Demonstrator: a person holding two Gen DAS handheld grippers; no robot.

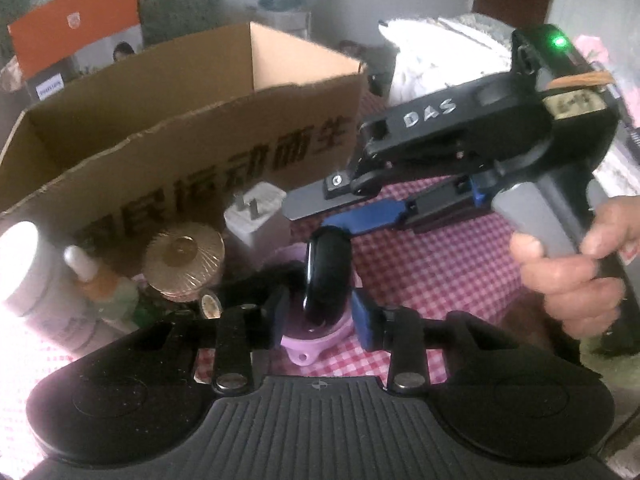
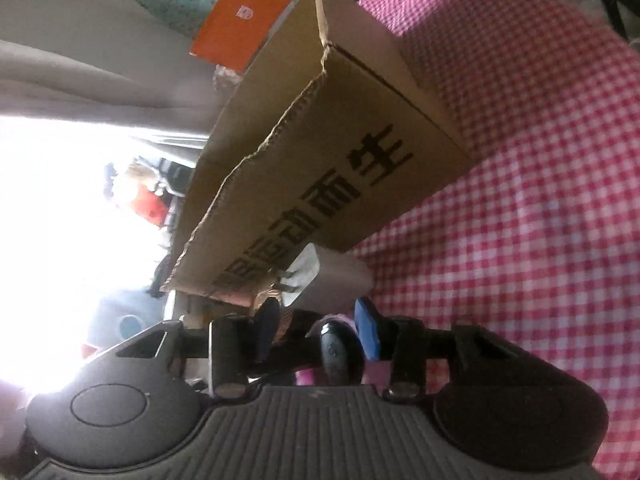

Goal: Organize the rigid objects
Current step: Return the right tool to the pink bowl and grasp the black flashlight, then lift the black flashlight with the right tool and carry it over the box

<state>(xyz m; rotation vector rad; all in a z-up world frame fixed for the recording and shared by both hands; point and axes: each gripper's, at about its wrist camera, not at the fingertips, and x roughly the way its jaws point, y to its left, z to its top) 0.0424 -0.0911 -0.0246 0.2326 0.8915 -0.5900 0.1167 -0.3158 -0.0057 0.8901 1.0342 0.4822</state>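
Note:
A glossy black oval object [image 1: 326, 276] stands in a pink holder [image 1: 310, 342] on the checked cloth. My left gripper [image 1: 320, 314] has its blue pads on either side of it, closed around it. My right gripper [image 1: 340, 210], turned on its side, reaches in from the right with its fingers above and beside the black object's top. In the right wrist view the same black object [image 2: 334, 350] sits between the right fingers [image 2: 368, 328], with a gap to the left pad. An open cardboard box [image 1: 192, 128] stands just behind.
A white plug adapter [image 1: 256, 216], a gold ribbed jar lid [image 1: 184, 258], a dropper bottle [image 1: 100, 280] and a white jar [image 1: 28, 272] crowd the box front at left. An orange box [image 1: 76, 20] and white towels [image 1: 436, 56] lie behind. Pink checked cloth [image 2: 520, 200] extends right.

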